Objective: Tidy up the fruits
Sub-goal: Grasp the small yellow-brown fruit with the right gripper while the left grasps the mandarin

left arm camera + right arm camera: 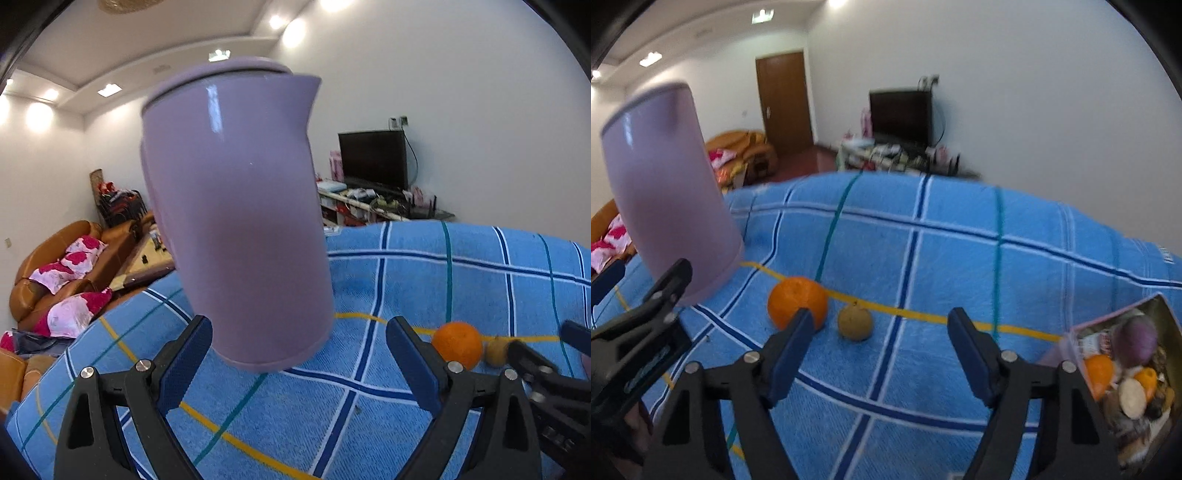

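Presently: one orange [797,307], one brownish fruit [854,322] just right of it, on the blue checked worktop [960,258]. One lilac jug [236,221]. Left tool [299,363] and right tool [881,350] spread, empty. No legible writing.

A: Which fruits lie loose on the blue checked cloth [960,240]?

B: A round orange [797,302] and a smaller, dull brown-yellow fruit [854,322], just beside each other along a yellow stripe.

A: Any others?

B: At the right edge an open tin [1160,310] holds orange pieces, something purple and pale slices.
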Tool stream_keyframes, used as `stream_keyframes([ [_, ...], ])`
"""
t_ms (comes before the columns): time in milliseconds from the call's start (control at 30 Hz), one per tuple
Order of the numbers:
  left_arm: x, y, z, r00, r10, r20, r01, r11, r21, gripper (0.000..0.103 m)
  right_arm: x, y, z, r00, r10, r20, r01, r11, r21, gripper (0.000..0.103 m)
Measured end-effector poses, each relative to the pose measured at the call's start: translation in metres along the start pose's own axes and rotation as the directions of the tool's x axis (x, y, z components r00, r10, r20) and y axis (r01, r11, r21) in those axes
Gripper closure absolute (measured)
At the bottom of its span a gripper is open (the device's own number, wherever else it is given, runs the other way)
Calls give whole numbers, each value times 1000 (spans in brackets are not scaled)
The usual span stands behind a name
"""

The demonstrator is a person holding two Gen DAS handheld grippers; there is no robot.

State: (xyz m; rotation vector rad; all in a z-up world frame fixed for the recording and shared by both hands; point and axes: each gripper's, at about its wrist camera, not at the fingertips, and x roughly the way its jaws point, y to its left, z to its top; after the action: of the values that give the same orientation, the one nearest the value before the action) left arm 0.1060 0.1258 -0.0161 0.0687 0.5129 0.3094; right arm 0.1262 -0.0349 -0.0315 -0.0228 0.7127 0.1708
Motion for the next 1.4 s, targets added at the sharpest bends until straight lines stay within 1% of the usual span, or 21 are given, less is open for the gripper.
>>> stream_keyframes([
  [67,1,1,-1,1000,0,-16,0,1000,7,7,13,0,0,999,12,-43,-13,1000,-5,30],
  [133,3,0,-1,1000,-3,-25,3,1000,17,7,27,5,2,996,10,-93,-13,999,-31,38],
  [167,4,-1,-1,1000,-3,-27,3,1000,23,7,34,7,2,992,-4,-124,-1,999,-38,45],
  [200,4,-1,-1,1000,1,-29,0,1000,28,7,38,8,2,991,-3,-137,-2,999,-36,50],
  [267,5,-1,0,999,-1,-37,2,1000,27,7,47,8,2,984,3,-177,-10,999,-38,54],
  [333,6,2,1,998,-20,-53,20,1000,14,7,48,8,3,984,2,-176,-10,999,-44,66],
  [367,7,3,1,998,-31,-62,31,999,5,7,47,9,1,985,9,-174,-19,998,-52,74],
  [433,8,4,0,997,-44,-70,44,999,2,7,40,10,-3,988,19,-154,-29,998,-64,73],
  [467,9,4,1,997,-42,-70,43,999,4,7,33,9,-4,992,21,-127,-30,998,-64,73],
  [533,8,4,0,997,-45,-63,45,999,6,7,10,5,-8,999,29,-33,-31,998,-60,73],
  [600,5,3,0,996,-68,-56,68,998,0,7,-11,-2,-16,999,34,37,-32,998,-61,73],
  [733,0,-4,-3,987,-153,-47,153,988,7,7,-50,-19,-33,985,77,155,-73,997,-32,73],
  [800,-2,-12,-4,982,-178,-54,180,983,37,7,-66,-26,-42,978,69,198,-66,998,-23,73],
  [900,-8,-19,-4,977,-207,-44,210,975,74,7,-84,-32,-50,966,45,255,-46,999,-4,73],
  [967,-11,-22,-5,969,-243,-43,246,966,83,7,-91,-31,-53,961,31,275,-33,999,2,73],
  [1067,-13,-25,-7,951,-300,-71,304,951,63,7,-93,-31,-50,957,22,289,-22,1000,-5,73],
  [1200,-11,-37,-5,938,-333,-96,338,940,41,7,-95,-33,-49,955,35,296,-33,999,-11,73],
  [1267,-6,-50,0,931,-338,-139,348,936,49,7,-99,-34,-48,952,41,304,-38,999,-16,73],
  [1400,16,-79,9,931,-290,-221,316,944,93,7,-104,-37,-50,945,50,324,-50,999,-9,73],
])
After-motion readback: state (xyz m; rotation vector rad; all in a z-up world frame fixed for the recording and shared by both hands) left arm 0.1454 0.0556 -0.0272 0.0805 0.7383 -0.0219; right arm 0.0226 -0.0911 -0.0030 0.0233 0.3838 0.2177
